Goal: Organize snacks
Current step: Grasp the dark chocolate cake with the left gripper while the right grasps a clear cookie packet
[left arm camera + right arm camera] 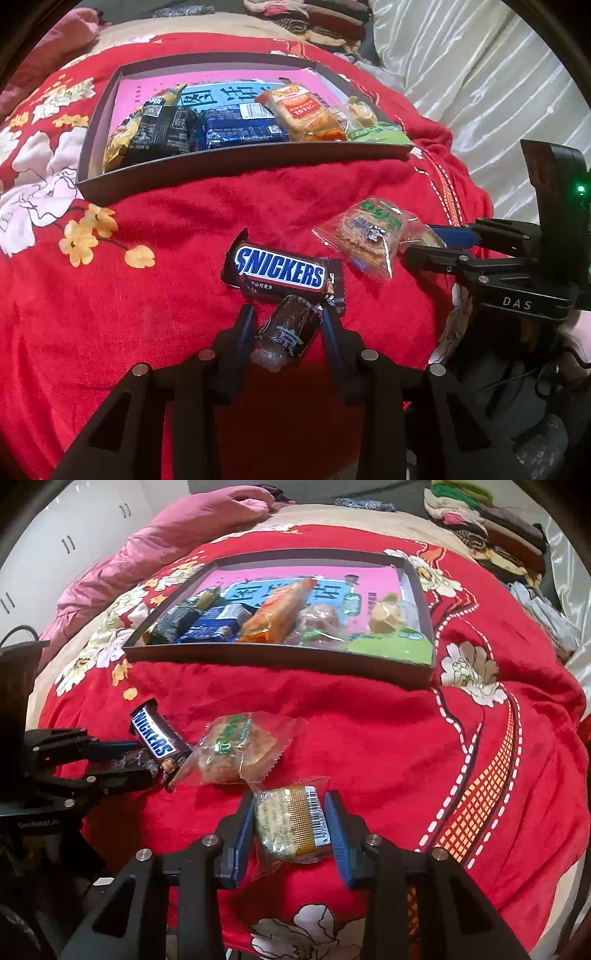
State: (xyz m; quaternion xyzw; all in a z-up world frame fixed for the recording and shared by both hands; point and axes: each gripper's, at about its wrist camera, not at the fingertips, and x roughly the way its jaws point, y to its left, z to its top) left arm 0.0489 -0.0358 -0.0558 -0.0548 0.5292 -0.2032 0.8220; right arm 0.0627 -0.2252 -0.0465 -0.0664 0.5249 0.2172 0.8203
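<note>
Four snacks lie loose on the red flowered blanket of the bed, in front of a shallow dark box that already has several packets lined up along its near wall. Your left hand-held gripper has its fingers on either side of a small dark wrapped sweet; they look close against the wrapper, but I cannot tell whether they are pinching it. Just beyond it, touching its far end, lies a Snickers bar. To the right of that sits a clear-wrapped pastry with a green label. Your right hand-held gripper straddles a small clear packet with a gold band and barcode, its blue fingers still parted slightly wider than the packet, which rests on the blanket.
</note>
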